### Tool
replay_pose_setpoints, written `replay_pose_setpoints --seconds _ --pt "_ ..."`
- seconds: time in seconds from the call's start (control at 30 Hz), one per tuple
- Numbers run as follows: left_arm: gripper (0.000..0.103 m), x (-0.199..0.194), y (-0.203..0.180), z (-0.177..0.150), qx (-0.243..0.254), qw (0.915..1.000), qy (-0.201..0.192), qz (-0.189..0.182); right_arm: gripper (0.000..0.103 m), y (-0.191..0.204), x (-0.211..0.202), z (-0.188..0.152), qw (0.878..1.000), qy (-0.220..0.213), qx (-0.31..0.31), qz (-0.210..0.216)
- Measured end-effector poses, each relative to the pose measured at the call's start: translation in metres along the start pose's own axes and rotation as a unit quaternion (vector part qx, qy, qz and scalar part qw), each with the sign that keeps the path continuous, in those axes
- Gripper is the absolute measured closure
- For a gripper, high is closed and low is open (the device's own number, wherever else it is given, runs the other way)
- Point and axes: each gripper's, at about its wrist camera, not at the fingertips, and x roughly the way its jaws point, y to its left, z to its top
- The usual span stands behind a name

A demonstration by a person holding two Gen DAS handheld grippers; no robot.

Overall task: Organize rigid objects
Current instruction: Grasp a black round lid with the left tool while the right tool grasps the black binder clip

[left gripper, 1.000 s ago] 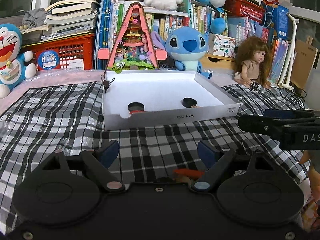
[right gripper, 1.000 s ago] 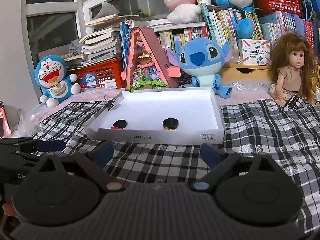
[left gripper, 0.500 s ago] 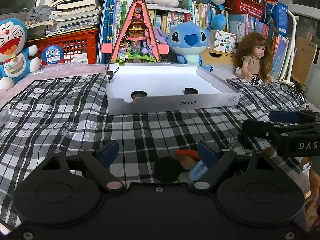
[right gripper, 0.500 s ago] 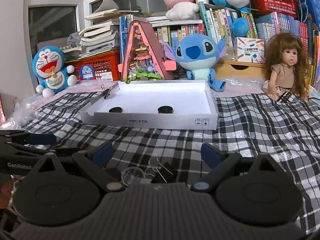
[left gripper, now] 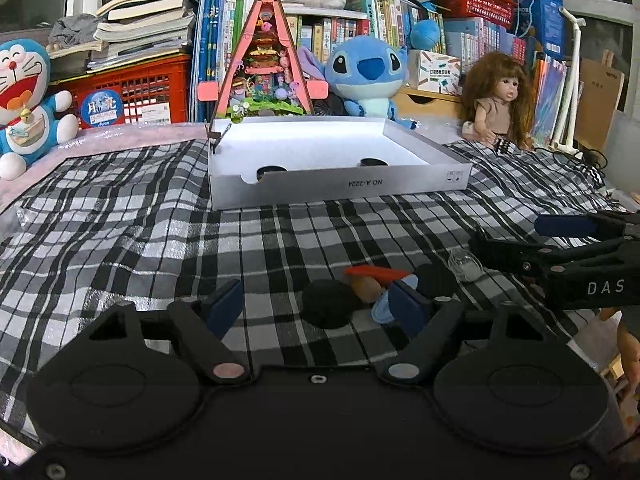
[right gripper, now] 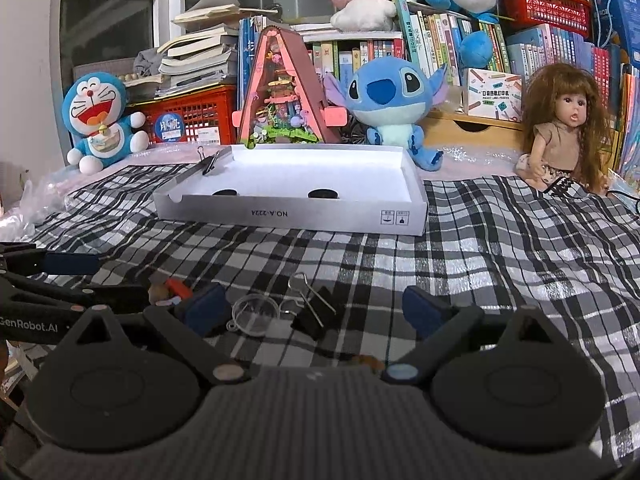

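On the checked cloth lies a small cluster of objects. A black disc (left gripper: 330,308) sits between the fingers of my left gripper (left gripper: 316,306), whose jaws are closing; the pads do not press on it. Beside the right finger lie a small toy with an orange part (left gripper: 378,274) and a second black disc (left gripper: 436,280). My right gripper (right gripper: 314,312) stands open over a clear little dish (right gripper: 254,314) and a black binder clip (right gripper: 316,312), touching neither. The white box (left gripper: 340,188) further back holds two black discs (left gripper: 272,170).
A binder clip (right gripper: 208,164) is clamped on the box's far left corner. Plush toys, a doll (right gripper: 564,132), a pink triangular model (left gripper: 264,68), a red crate and books line the back. Each gripper shows at the edge of the other's view.
Both grippers have sunk toward the cloth, and the small objects have come into view between their fingers. The left jaws have narrowed a little. The box looks further off.
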Motion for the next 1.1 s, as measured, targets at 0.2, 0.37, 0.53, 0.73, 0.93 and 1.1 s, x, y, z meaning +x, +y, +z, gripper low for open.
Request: replay_pose_setpoints --seconds 0.2,0.37,0.53,0.73,0.93,1.1 --pt "0.038 0.000 0.001 -0.005 -0.006 0.9999 0.008 -0.005 0.004 0.000 -0.001 -0.005 1.000 0.004 -0.001 -0.003" --pt "0.051 0.000 0.000 -0.008 -0.001 1.0000 0.007 -0.002 0.006 -0.001 0.001 -0.009 1.000 0.009 -0.002 -0.001" --pt "0.058 0.002 0.002 -0.006 -0.007 0.9999 0.008 0.000 0.010 -0.002 0.000 -0.009 1.000 0.004 -0.014 -0.008" --pt "0.060 0.007 -0.001 -0.006 0.004 1.0000 0.007 0.004 0.034 -0.002 0.004 -0.008 0.999 0.020 -0.046 -0.010" --pt "0.060 0.014 -0.007 -0.007 0.027 0.9995 0.004 0.013 0.037 0.004 0.020 -0.003 0.996 0.032 -0.088 0.000" --pt "0.073 0.016 -0.010 -0.006 0.039 0.9992 0.001 0.010 0.045 -0.001 0.033 0.004 0.991 0.057 -0.115 0.025"
